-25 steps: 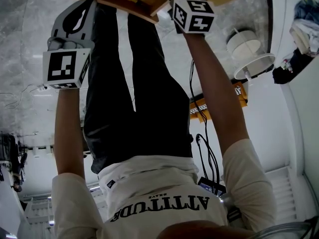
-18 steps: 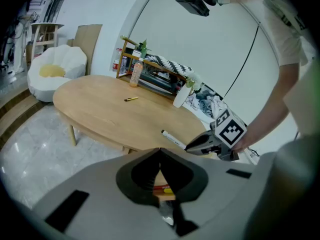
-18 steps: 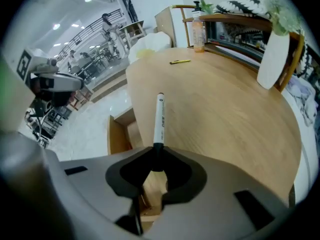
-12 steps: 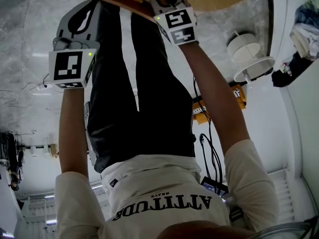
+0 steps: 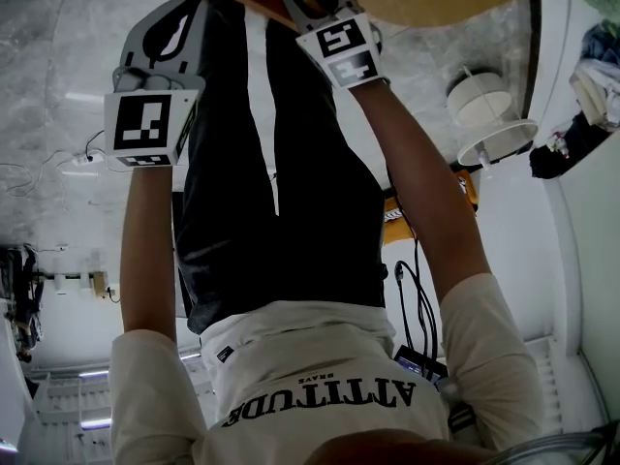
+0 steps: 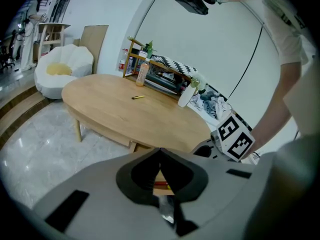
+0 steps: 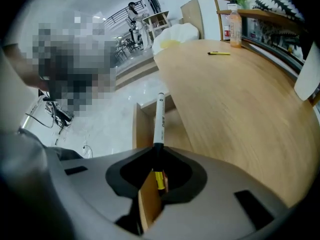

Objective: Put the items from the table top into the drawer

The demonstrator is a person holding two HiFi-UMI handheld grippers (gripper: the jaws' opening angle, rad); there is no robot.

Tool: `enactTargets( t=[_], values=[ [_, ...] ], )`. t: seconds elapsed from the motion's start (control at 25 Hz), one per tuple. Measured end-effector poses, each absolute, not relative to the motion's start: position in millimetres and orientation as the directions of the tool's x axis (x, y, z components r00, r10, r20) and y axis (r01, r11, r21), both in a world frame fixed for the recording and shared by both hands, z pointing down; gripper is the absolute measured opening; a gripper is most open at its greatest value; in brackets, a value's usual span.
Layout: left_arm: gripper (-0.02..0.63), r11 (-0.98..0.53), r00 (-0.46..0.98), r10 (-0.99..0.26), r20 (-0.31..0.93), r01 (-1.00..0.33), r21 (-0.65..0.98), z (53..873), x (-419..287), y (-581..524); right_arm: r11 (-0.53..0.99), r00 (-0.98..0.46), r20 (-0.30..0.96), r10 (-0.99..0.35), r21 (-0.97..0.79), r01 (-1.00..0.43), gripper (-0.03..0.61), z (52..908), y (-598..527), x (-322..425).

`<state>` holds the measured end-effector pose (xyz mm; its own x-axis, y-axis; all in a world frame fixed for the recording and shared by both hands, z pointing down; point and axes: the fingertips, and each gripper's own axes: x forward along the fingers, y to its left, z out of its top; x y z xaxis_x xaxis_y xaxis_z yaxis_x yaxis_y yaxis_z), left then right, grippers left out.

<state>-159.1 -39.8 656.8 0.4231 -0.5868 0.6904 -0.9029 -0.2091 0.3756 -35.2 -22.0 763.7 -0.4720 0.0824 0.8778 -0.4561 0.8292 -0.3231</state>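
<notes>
Right claw (image 7: 157,149) has slid sideways over the last second, from off beside the drawer (image 7: 141,126) to right above it, and its marker cube (image 5: 339,51) has rolled round to show a different face. Left claw (image 6: 160,151) basically hasn't budged.

Right claw is clamped on a white marker (image 7: 160,119) that pokes straight out ahead of the jaws, hanging over the open drawer, which sticks out from under the edge of the wooden surface (image 7: 235,109). Through the gap below the jaws there's a yellow pen (image 7: 159,180) next to a wooden drawer wall.

Left claw is squeezed fully together with nothing in it, held off to the side of the surface.

Way out on the surface, a loose yellow pen (image 7: 219,53) lies near a bottle (image 7: 235,31), well apart from both claws.
</notes>
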Motion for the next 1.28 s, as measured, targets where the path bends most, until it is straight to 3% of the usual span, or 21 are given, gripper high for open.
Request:
enactTargets(
  t=[0.48,1.28],
  values=[
    [0.021,-0.207,0.432,-0.577,0.693,-0.898,0.388,668,-164,-21,0.747,-0.328,0.935,0.137,-0.315,-0.585,0.08,812,1,-18],
    [0.021,-0.237,0.437,-0.569,0.697,-0.898,0.37,669,-156,-26,0.769,-0.47,0.882,-0.032,-0.279,-0.575,0.071,770,-34,-20]
  ],
)
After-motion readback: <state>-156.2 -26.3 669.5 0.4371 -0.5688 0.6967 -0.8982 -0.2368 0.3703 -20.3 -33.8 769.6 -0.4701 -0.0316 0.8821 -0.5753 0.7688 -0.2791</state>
